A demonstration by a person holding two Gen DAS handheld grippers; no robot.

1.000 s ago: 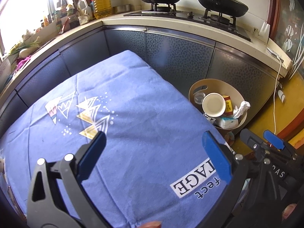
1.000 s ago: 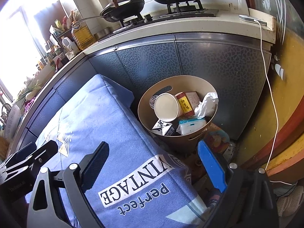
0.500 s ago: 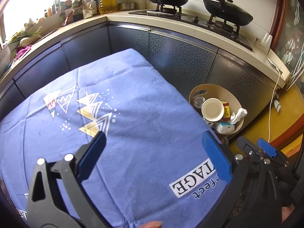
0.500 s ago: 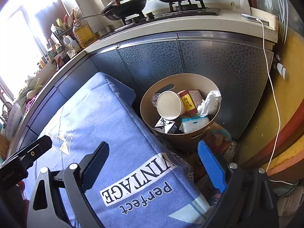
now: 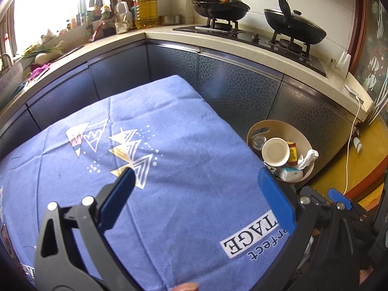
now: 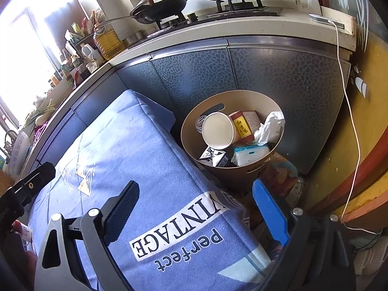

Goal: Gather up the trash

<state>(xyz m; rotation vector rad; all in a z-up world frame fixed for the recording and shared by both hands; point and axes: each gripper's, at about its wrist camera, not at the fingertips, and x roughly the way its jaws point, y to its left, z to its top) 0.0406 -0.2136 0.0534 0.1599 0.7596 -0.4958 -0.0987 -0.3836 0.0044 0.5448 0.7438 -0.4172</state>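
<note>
A tan round bin (image 6: 242,99) stands on the floor beside the table's right end; it also shows in the left wrist view (image 5: 266,126). It holds a white paper cup (image 6: 218,131), a red-yellow box (image 6: 242,125), crumpled tissue (image 6: 270,126), a tissue pack (image 6: 249,154) and a dark carton (image 6: 213,156). My left gripper (image 5: 197,194) is open and empty above the blue tablecloth (image 5: 169,157). My right gripper (image 6: 196,206) is open and empty over the table's right end, short of the bin.
Dark curved cabinets (image 5: 237,92) with a pale counter ring the table. Two black woks (image 5: 222,6) sit on the stove. Bottles (image 5: 145,12) crowd the counter's left. A white cable (image 6: 351,111) hangs from a device on the counter. The yellow floor (image 6: 339,160) lies right of the bin.
Both grippers have drawn back and risen slightly, so the bin looks smaller in the left view. Both stay open and empty.
</note>
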